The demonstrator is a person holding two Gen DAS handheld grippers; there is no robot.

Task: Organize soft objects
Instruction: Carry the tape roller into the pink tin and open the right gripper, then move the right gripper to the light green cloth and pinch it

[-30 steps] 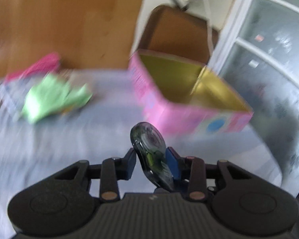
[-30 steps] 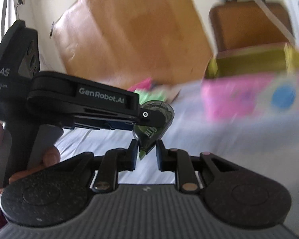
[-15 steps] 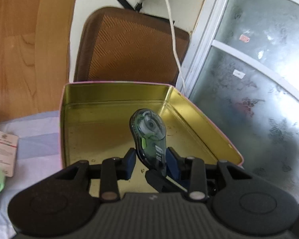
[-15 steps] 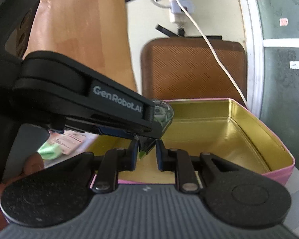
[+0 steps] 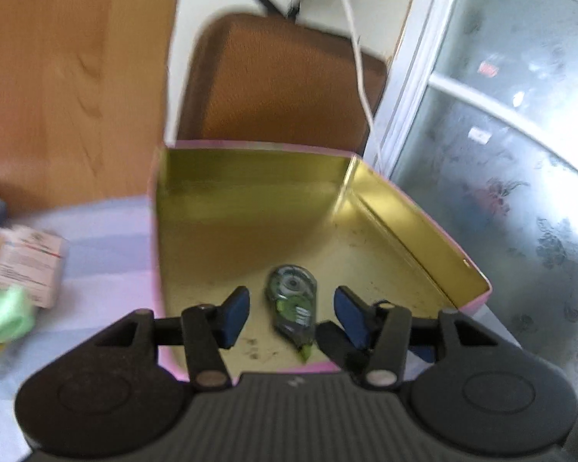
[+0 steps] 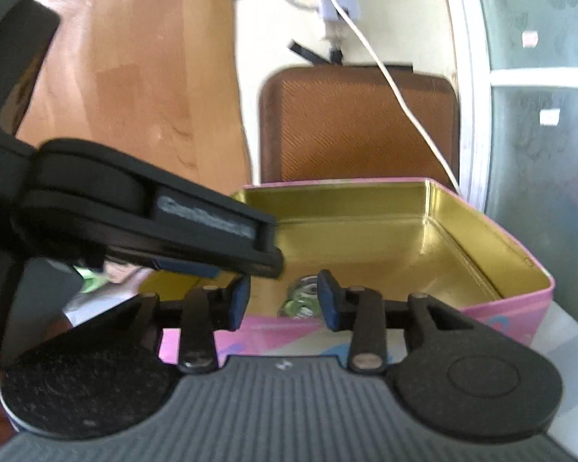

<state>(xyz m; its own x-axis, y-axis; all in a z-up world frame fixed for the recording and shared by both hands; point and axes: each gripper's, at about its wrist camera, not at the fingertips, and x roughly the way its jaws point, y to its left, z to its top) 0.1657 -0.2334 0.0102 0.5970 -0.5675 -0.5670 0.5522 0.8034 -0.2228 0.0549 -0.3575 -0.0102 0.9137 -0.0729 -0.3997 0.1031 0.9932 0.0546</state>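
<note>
Your left claw (image 5: 287, 313) and right claw (image 6: 283, 300) gaped wide, empty; the tape (image 5: 292, 304), light, hard, slick, lay in the tin (image 5: 423, 231); pinch its flat sides

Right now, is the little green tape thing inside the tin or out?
Inside. The tape dispenser lies flat on the tin's gold floor, free of the open left gripper.
</note>
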